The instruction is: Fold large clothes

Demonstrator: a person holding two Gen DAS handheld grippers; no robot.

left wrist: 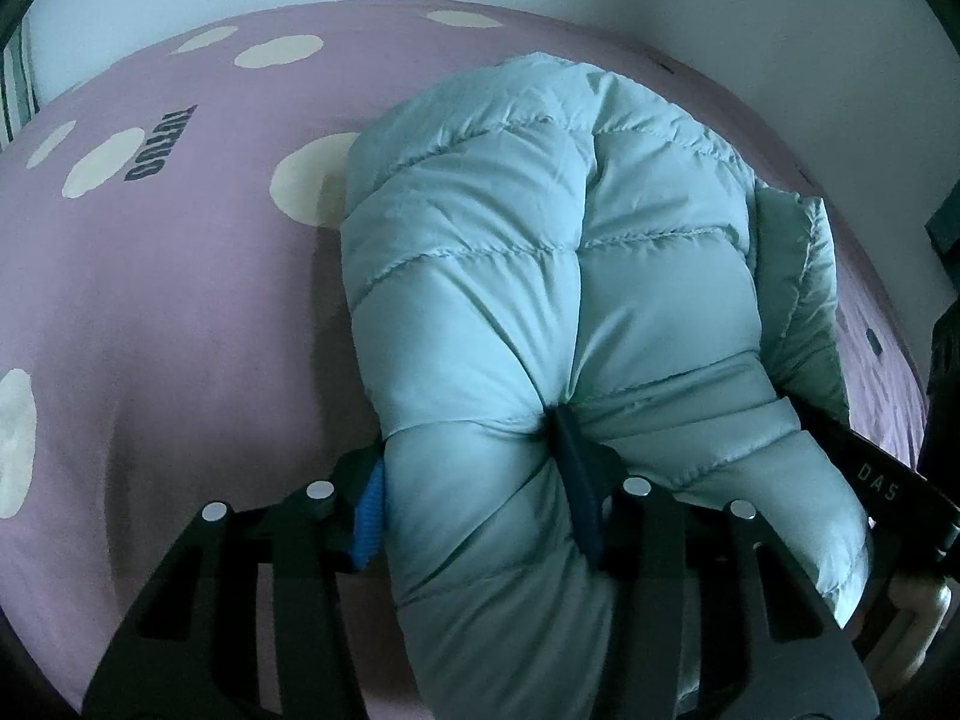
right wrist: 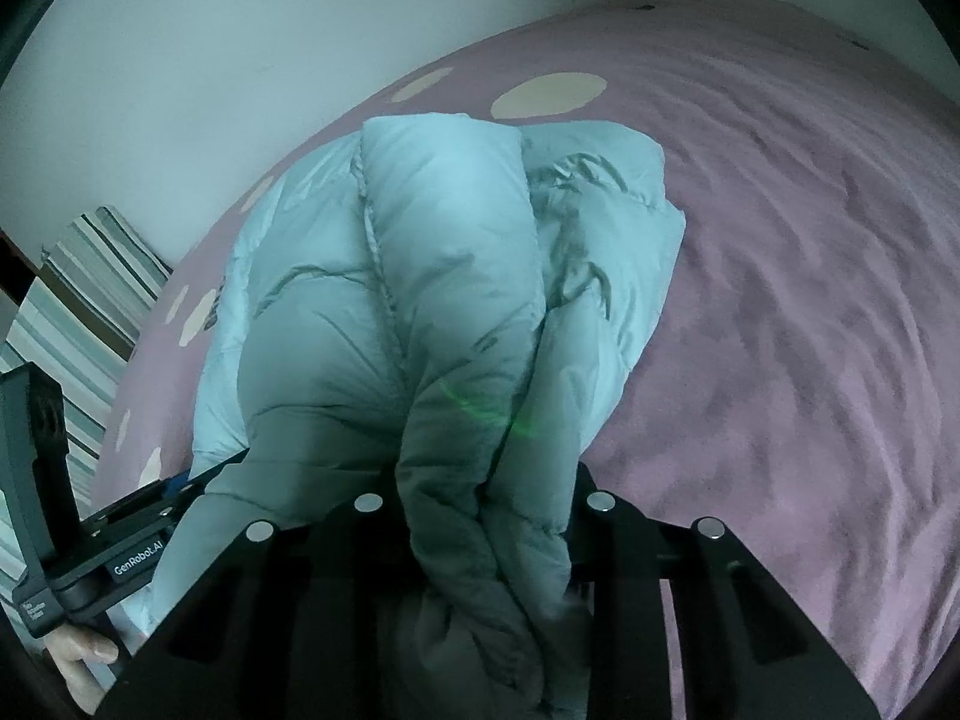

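A pale blue quilted puffer jacket (left wrist: 540, 252) lies bunched on a pink bed cover (left wrist: 180, 300). My left gripper (left wrist: 474, 480) is shut on a thick fold of the jacket's near edge; a blue pad shows on its left finger (left wrist: 367, 516). In the right wrist view the jacket (right wrist: 432, 276) rises in folds from the bed cover (right wrist: 780, 300). My right gripper (right wrist: 480, 528) is shut on a bunched fold of it, and its fingertips are hidden in the fabric. The left gripper also shows at that view's lower left (right wrist: 150, 516).
The pink cover has cream spots (left wrist: 306, 180) and dark lettering (left wrist: 159, 144). A white wall (left wrist: 720, 12) runs behind the bed. Striped fabric (right wrist: 90, 276) lies at the bed's far left. The right gripper's body (left wrist: 876, 480) shows at the left view's right edge.
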